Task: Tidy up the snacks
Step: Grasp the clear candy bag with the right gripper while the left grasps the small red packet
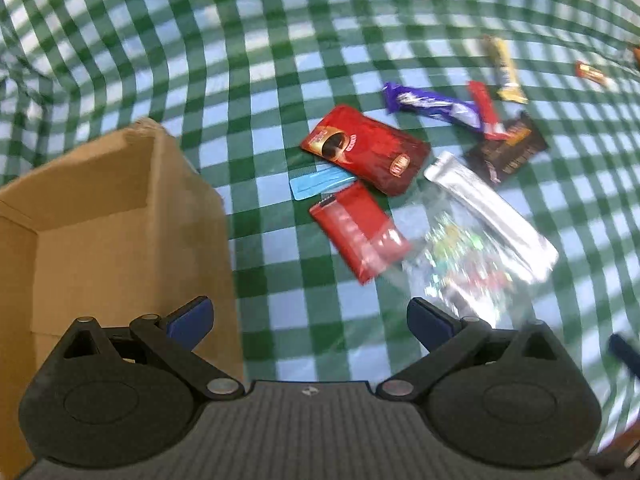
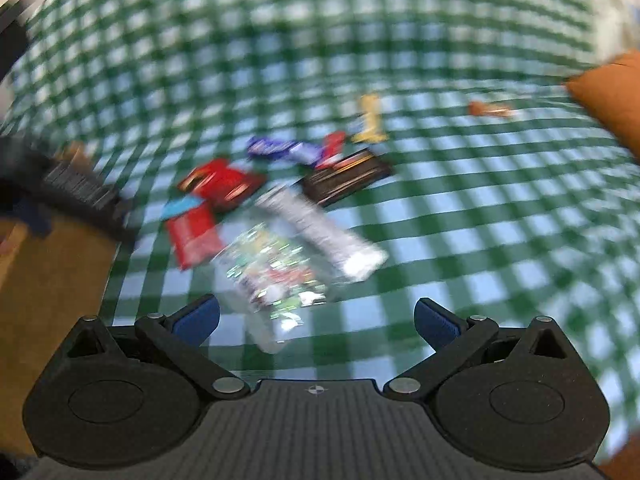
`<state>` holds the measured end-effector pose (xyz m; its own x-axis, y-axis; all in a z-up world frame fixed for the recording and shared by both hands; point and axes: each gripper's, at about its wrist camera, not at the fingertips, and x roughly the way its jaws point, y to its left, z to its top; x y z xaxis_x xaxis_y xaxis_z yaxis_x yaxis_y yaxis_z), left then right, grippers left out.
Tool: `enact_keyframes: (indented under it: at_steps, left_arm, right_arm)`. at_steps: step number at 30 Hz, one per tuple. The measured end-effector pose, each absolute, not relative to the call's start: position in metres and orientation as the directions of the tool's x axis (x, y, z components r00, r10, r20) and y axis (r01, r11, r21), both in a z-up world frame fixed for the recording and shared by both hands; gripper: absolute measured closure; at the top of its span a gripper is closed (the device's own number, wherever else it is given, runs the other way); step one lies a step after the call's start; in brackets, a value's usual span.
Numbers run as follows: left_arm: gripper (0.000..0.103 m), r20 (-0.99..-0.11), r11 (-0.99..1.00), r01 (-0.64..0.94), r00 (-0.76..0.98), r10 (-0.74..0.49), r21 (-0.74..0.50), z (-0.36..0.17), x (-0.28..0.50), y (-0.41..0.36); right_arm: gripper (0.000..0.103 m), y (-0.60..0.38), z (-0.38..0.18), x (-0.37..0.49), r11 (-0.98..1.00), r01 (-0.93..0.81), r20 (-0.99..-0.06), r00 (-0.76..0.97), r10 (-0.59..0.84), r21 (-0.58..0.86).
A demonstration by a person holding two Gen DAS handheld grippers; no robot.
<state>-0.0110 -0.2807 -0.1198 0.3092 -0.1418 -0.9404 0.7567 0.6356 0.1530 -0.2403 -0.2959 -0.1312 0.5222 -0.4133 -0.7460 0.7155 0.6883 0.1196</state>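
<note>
A green and white checked cloth (image 1: 280, 40) is covering the whole table. An open brown cardboard box (image 1: 100, 220) is sitting on it, by the near left edge of the left wrist view. Only that view is showing the inside of the box; the right wrist view is showing just its brown side (image 2: 52, 280).

The snacks are lying in a loose pile in the middle of the cloth, just beside the box. A clear plastic bag with a silver top strip and shiny sweets inside (image 1: 480, 240) is lying nearest. A big red packet with a dark round picture (image 1: 366, 148) is lying partly on a small light blue packet (image 1: 316, 180). A second red packet (image 1: 356, 232) is touching the clear bag. Farther back are lying a flat black packet (image 1: 508, 152), a purple bar (image 1: 432, 104), a thin red stick (image 1: 486, 110) and a yellow bar (image 1: 506, 72).

The right wrist view is very blurry. Only it is showing another brown box corner (image 2: 612, 100) at the far right.

The left gripper (image 1: 310, 320) is hanging open over the cloth, holding nothing. The right gripper (image 2: 316, 320) is wide open too, above the clear bag.
</note>
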Motion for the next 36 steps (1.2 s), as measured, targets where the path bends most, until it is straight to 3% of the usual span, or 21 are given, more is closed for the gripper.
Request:
enact_keyframes:
  at_steps: [9, 14, 20, 32, 34, 36]
  left_arm:
    - [0.000, -0.950, 0.642, 0.741, 0.306, -0.061, 0.198, -0.171, 0.014, -0.330]
    - [0.000, -0.969, 0.704, 0.693, 0.244, -0.023, 0.158, -0.200, 0.043, -0.345]
    - [0.000, -0.989, 0.789, 0.613, 0.093, -0.113, -0.032, -0.215, 0.077, -0.334]
    - [0.000, -0.996, 0.801, 0.598, 0.061, -0.068, -0.018, -0.210, 0.086, -0.343]
    - [0.005, -0.994, 0.827, 0.561, 0.079, -0.079, -0.021, -0.205, 0.091, -0.340]
    - [0.026, -0.987, 0.833, 0.553, 0.135, -0.088, 0.001, -0.196, 0.089, -0.336]
  right_arm:
    - [0.000, -0.338, -0.190, -0.174, 0.845, 0.528, -0.804, 0.535, -0.259, 0.079]
    - [0.000, -0.351, -0.203, -0.159, 0.909, 0.417, -0.771, 0.580, -0.263, 0.004]
    - [0.000, -0.363, -0.208, -0.152, 0.900, 0.435, -0.750, 0.593, -0.293, -0.008]
    - [0.000, -0.344, -0.209, -0.159, 0.917, 0.397, -0.738, 0.607, -0.295, -0.040]
    - [0.000, -0.343, -0.209, -0.155, 0.911, 0.410, -0.743, 0.597, -0.302, -0.040]
    - [0.000, -0.340, -0.208, -0.152, 0.904, 0.424, -0.752, 0.580, -0.314, -0.050]
